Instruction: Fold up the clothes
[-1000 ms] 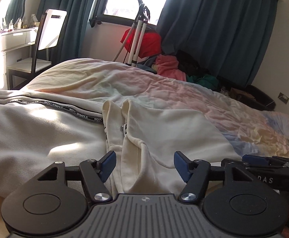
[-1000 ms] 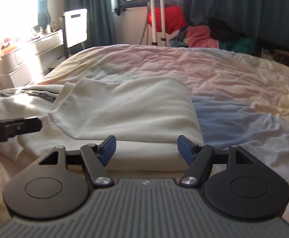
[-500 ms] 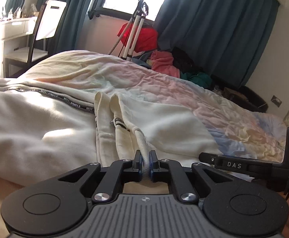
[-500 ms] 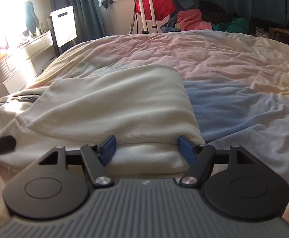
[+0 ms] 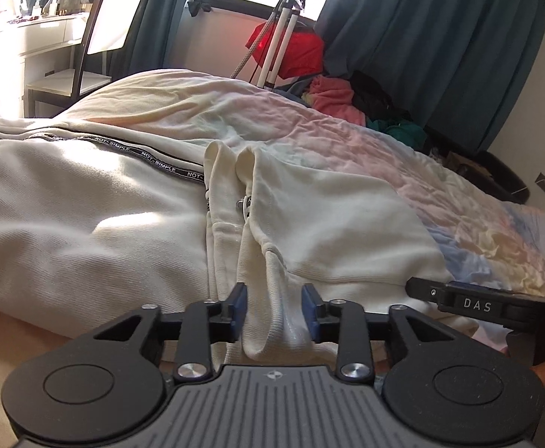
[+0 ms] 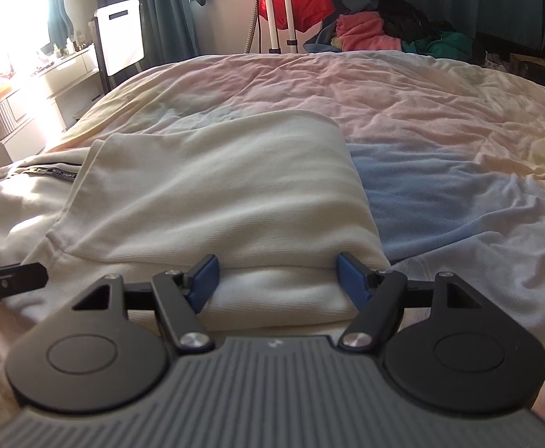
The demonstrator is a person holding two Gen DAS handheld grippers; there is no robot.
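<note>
A cream hoodie (image 5: 85, 224) lies spread on the bed (image 5: 403, 156), its hood (image 6: 216, 186) folded flat toward the right; the left gripper (image 5: 274, 308) is opening, a fold of the hood's edge standing loose between its 2 fingers (image 5: 239, 300). The right gripper (image 6: 276, 274) is wide open at the hood's near edge, gripping nothing.

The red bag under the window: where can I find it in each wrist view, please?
Left wrist: the red bag is at upper centre, behind the white poles.
Right wrist: the red bag is at the top, slightly right of centre.
Shared landmark: the pink clothes lie just right of it.
</note>
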